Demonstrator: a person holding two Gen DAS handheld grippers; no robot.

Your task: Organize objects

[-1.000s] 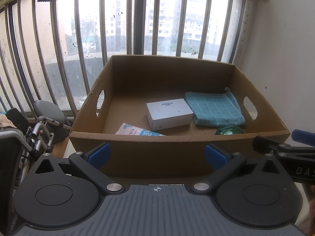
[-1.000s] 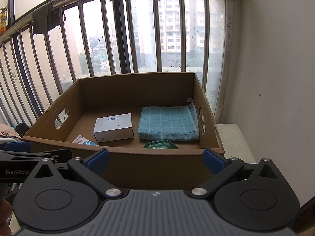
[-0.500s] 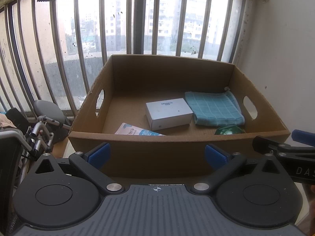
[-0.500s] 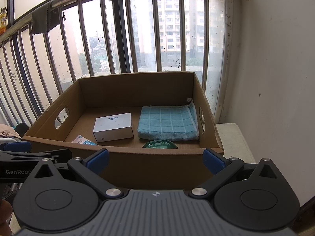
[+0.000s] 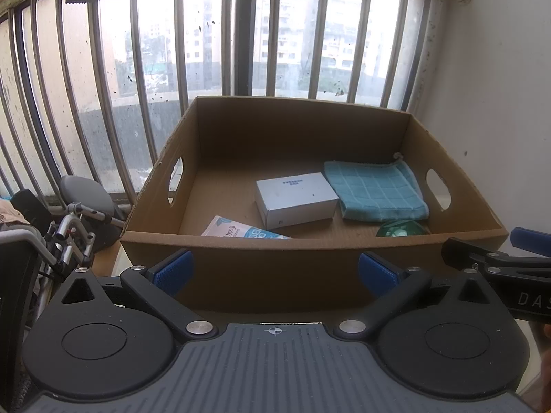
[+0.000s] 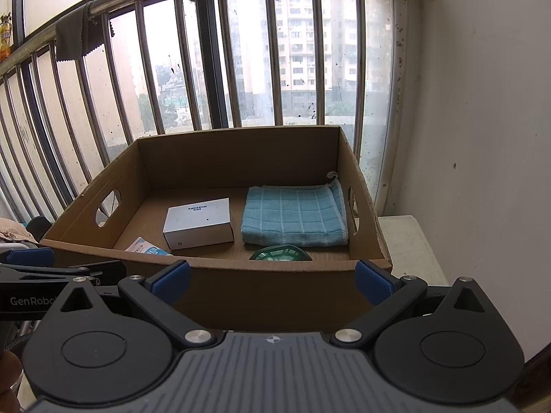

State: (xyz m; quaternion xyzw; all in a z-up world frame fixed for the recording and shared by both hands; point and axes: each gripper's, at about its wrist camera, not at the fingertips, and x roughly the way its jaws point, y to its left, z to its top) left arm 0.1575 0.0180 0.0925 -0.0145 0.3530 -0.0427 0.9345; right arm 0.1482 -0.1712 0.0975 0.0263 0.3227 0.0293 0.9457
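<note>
A brown cardboard box (image 5: pixel 241 258) (image 6: pixel 241 278) with cut-out handles stands in front of both grippers. Inside lie a white carton (image 5: pixel 296 198) (image 6: pixel 198 222), a folded blue checked cloth (image 5: pixel 375 189) (image 6: pixel 292 215), a pale blue packet (image 5: pixel 237 232) (image 6: pixel 144 248) and a green round item (image 5: pixel 401 229) (image 6: pixel 279 253), the last two partly hidden by the near wall. My left gripper (image 5: pixel 275 270) is open and empty just short of the box. Likewise my right gripper (image 6: pixel 272 280) stands open with nothing in it; it also shows as the right gripper (image 5: pixel 499 258) at the left view's edge.
A barred window (image 5: pixel 241 34) (image 6: pixel 241 69) runs behind the box. A white wall (image 6: pixel 482 137) stands close on the right. A folded wheelchair frame (image 5: pixel 69 234) sits to the left. The box rests on a white surface (image 6: pixel 409 237).
</note>
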